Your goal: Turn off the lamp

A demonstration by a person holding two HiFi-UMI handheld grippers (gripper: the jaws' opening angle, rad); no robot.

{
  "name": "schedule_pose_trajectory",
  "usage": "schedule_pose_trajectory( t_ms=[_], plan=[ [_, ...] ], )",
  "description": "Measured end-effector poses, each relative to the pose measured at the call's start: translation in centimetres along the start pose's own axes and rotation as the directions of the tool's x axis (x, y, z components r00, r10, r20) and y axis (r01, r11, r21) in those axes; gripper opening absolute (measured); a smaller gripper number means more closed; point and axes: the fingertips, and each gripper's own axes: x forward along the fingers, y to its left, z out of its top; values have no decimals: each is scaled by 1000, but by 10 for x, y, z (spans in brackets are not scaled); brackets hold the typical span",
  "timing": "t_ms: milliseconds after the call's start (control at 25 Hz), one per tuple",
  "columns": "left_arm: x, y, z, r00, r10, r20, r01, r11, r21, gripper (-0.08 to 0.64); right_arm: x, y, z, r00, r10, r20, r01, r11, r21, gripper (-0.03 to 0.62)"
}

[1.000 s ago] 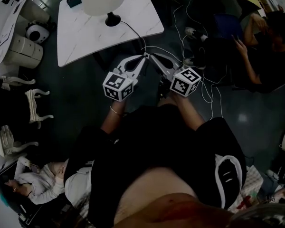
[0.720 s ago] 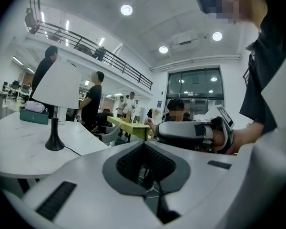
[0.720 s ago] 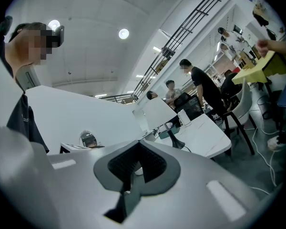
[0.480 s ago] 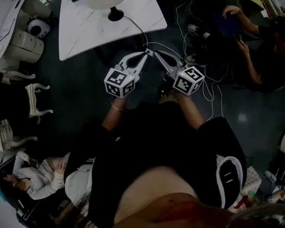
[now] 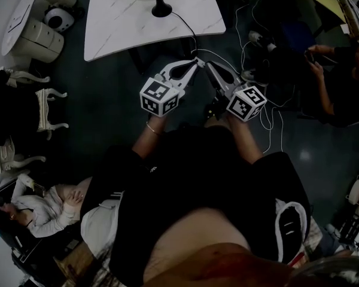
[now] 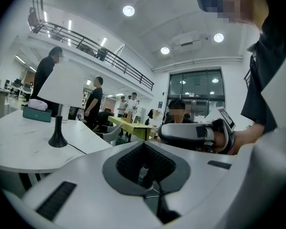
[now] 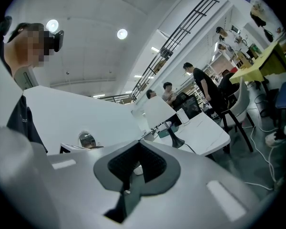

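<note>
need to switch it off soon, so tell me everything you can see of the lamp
The lamp is a table lamp with a plain white tapered shade, a thin stem and a flared black base. It stands upright on the white marbled table. A black cord runs from its base over the table's near edge. Only the table touches it. Whether it is lit cannot be told.
</note>
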Motion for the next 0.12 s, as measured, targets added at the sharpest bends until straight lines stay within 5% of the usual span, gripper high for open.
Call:
schedule_pose_trajectory(
  t_ms=[120],
  plan=[
    [0, 3, 3, 1000, 7, 6, -7, 1000, 3, 6, 3, -1, 2, 1000, 3, 4, -3, 1000, -3, 0]
  ],
)
